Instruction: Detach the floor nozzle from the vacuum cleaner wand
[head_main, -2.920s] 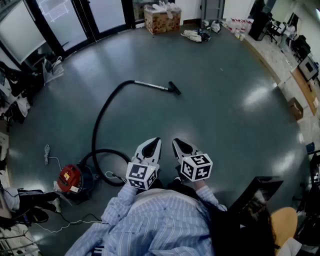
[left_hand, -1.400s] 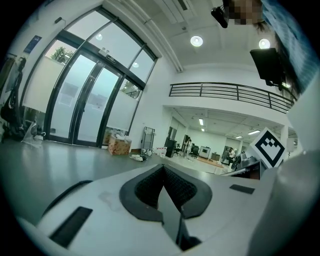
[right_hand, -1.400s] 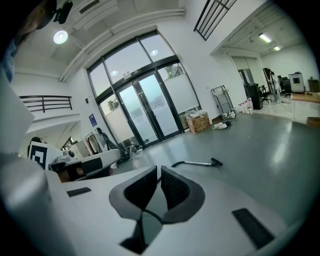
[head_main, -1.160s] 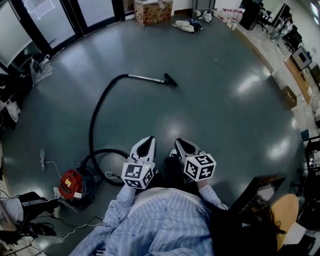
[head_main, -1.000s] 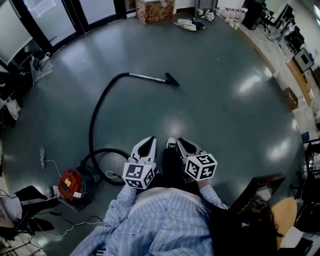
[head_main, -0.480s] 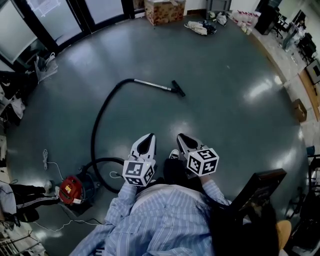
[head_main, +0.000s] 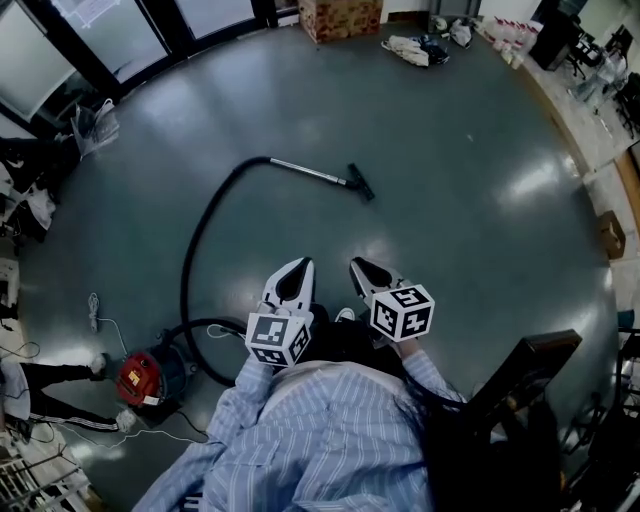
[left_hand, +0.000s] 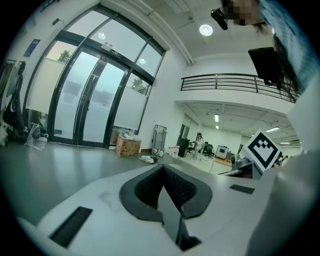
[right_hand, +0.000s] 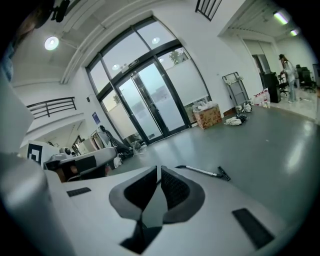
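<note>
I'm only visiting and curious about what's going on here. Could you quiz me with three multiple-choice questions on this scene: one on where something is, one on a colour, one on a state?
1. Where is the floor nozzle?
A. on the floor, at the end of the wand
B. on a desk
C. on a cardboard box

2. What colour is the vacuum canister?
A. blue
B. red
C. yellow

3. How are the left tongs and right tongs?
A. both wide open
B. both shut and empty
C. right shut on the wand

Answers:
1 A: it lies out on the floor, unheld.
2 B: its body shows red in the head view.
3 B: each pair is closed with nothing between.
</note>
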